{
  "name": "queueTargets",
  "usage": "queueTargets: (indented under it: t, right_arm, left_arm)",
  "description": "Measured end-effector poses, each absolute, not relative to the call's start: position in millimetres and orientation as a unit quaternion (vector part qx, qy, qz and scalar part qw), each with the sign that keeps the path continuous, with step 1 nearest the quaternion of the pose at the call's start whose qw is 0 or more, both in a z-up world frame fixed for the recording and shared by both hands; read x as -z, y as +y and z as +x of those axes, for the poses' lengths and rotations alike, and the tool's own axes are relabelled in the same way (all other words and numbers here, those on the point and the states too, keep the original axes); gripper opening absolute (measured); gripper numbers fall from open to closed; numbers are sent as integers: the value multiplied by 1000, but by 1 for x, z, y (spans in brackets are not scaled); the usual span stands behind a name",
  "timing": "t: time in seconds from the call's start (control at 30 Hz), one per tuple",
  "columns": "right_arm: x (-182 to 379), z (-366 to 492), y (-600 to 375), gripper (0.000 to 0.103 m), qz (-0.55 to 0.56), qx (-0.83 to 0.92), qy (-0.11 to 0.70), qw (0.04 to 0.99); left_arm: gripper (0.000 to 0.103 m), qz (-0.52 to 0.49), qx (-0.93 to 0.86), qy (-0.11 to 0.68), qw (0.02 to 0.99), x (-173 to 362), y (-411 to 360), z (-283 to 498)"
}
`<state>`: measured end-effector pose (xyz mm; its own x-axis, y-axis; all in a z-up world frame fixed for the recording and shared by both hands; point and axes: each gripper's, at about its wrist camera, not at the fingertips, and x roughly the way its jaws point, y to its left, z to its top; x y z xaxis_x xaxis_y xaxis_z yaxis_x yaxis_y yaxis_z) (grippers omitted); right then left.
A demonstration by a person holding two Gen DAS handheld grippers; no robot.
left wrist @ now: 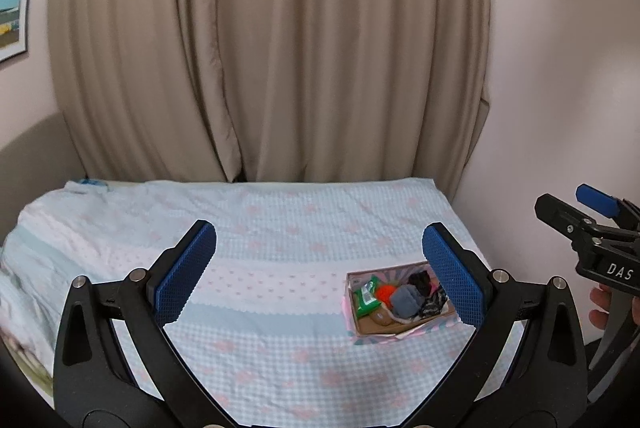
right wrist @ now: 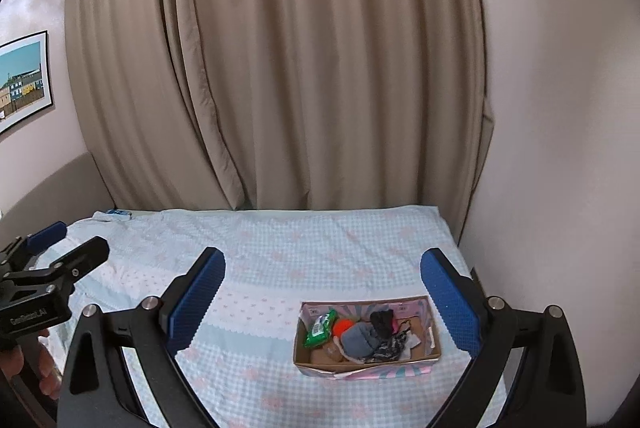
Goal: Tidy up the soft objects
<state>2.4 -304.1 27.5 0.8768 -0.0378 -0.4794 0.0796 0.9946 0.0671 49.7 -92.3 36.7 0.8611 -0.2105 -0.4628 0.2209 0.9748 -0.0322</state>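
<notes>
A small cardboard box [left wrist: 376,339] [right wrist: 360,372] with pink patterned sides sits on the bed, right of centre. Inside lie a green packet [left wrist: 367,294] [right wrist: 320,328], an orange ball [left wrist: 385,293] [right wrist: 343,326], a grey cloth bundle [left wrist: 404,302] [right wrist: 358,342], a black cloth [left wrist: 420,282] [right wrist: 382,322] and a black-and-white patterned cloth [left wrist: 434,302] [right wrist: 390,346]. My left gripper [left wrist: 320,268] [right wrist: 70,242] is open and holds nothing, well above the bed. My right gripper [right wrist: 324,300] [left wrist: 572,204] is likewise open, with the box seen between its blue pads.
The bed carries a pale blue and pink checked sheet [left wrist: 280,228] [right wrist: 320,248]. Beige curtains [left wrist: 272,48] hang behind it, and a plain wall [right wrist: 560,148] runs along the bed's right edge. A framed picture [right wrist: 24,80] hangs at left. A hand [left wrist: 600,308] grips each handle.
</notes>
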Motion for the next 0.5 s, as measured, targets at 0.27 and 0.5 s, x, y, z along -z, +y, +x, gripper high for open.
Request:
queueTargets:
  t: [0.27, 0.5]
  right_arm:
    - [-24, -13, -302, 98, 37, 46, 236, 970]
    - [-26, -20, -299, 98, 40, 52, 233, 970]
  left_arm:
    - [103, 19, 114, 225, 967, -38, -93, 28]
    - [103, 23, 117, 220, 968, -41, -94, 23]
